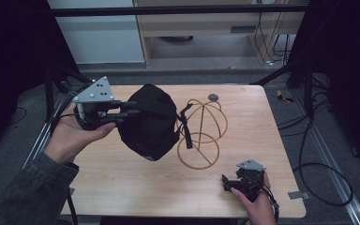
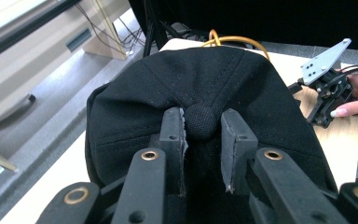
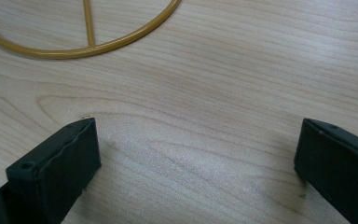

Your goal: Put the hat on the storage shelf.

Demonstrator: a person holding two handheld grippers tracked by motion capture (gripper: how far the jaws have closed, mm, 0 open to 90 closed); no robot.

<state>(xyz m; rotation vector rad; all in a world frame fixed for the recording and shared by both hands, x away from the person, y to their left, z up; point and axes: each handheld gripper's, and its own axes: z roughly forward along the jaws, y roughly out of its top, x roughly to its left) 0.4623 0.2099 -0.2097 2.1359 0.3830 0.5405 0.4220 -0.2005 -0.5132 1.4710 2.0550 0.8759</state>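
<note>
We read this as the carrying step: the left gripper [image 1: 122,112] has its jaws nearly closed on the crown of the black cap [image 1: 151,121], pinching the fabric on either side of the top button [image 2: 200,122], as the left gripper view shows up close. The cap hangs lifted over the left-middle of the wooden table [image 1: 122,187], just beside the gold wire hat stand [image 1: 204,133], its strap [image 1: 185,123] dangling toward the stand's left side; we cannot tell whether strap and wire touch. The right gripper [image 1: 227,183] sits low near the table's front right edge, jaws spread wide with nothing between them; the right gripper view shows bare wood between the pads and an arc of the stand's base ring [image 3: 81,46] farther off. Our guess at the goal: seat the cap on the stand's dome. The next move, we judge, calls for shifting the cap to the right and above the dome, keeping the opening facing down so the wires enter cleanly, then lowering and letting go. The stand looks light, so the free right gripper may need to steady the base ring. Count: one cap, one wire stand, two grippers, one small dark round disc [image 1: 213,97] at the far edge, one table.
</note>
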